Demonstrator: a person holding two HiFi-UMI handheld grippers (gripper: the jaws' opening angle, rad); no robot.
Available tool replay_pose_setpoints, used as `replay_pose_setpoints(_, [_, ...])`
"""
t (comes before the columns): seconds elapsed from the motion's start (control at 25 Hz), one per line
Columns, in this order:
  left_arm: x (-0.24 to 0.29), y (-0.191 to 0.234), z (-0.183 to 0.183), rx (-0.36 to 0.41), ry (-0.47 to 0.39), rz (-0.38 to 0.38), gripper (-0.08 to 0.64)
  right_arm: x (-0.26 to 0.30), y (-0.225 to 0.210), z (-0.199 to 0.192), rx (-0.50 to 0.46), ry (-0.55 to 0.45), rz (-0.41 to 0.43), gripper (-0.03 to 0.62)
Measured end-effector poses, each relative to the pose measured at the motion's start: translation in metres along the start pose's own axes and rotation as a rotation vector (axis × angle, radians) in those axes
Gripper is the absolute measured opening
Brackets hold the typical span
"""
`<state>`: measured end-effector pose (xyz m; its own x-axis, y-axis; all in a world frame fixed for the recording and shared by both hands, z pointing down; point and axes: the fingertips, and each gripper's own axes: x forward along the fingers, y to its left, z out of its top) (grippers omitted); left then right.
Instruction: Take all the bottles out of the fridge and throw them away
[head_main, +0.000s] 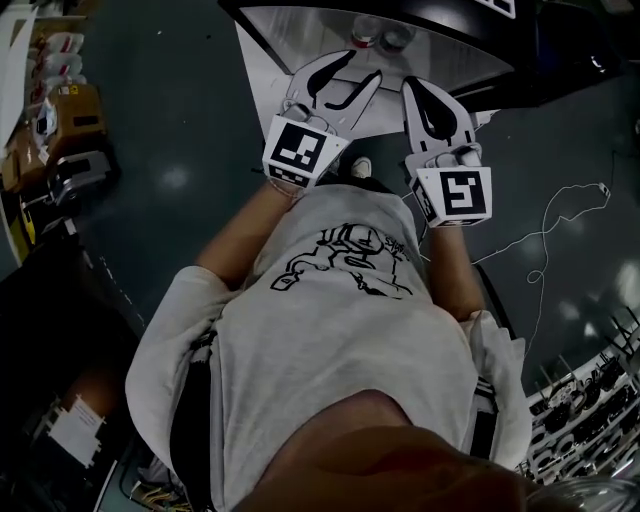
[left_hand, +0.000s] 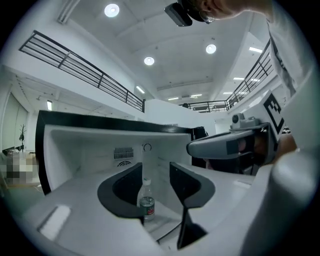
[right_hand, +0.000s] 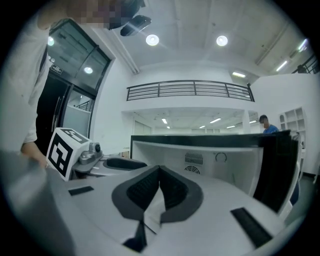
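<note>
Inside the open fridge (left_hand: 75, 150), a clear bottle (left_hand: 146, 199) stands upright on the white floor, at 6 o'clock from the rear vent (left_hand: 123, 153). Left gripper (left_hand: 156, 175): jaws apart, framing the bottle (seen through the gap) without touching it. Right gripper (right_hand: 159, 175): jaws closed together, nothing between them; in the head view it lies at 3 o'clock from the left gripper.
</note>
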<state>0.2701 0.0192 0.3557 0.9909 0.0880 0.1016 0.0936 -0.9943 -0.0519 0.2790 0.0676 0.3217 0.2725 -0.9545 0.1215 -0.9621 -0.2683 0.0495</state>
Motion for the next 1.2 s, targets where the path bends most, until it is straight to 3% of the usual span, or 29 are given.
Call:
replay_pose_setpoints(0.4, [0.039,0.026,-0.045,-0.018,0.04,0.008,0.194,0.029,-0.014,-0.04,-0.021,0.035,-0.058,0.009])
replay_pose_setpoints(1.2, [0.123,0.084,-0.116,0.003,0.122,0.055,0.195,0.081,-0.054,-0.081,-0.06,0.051,-0.109,0.011])
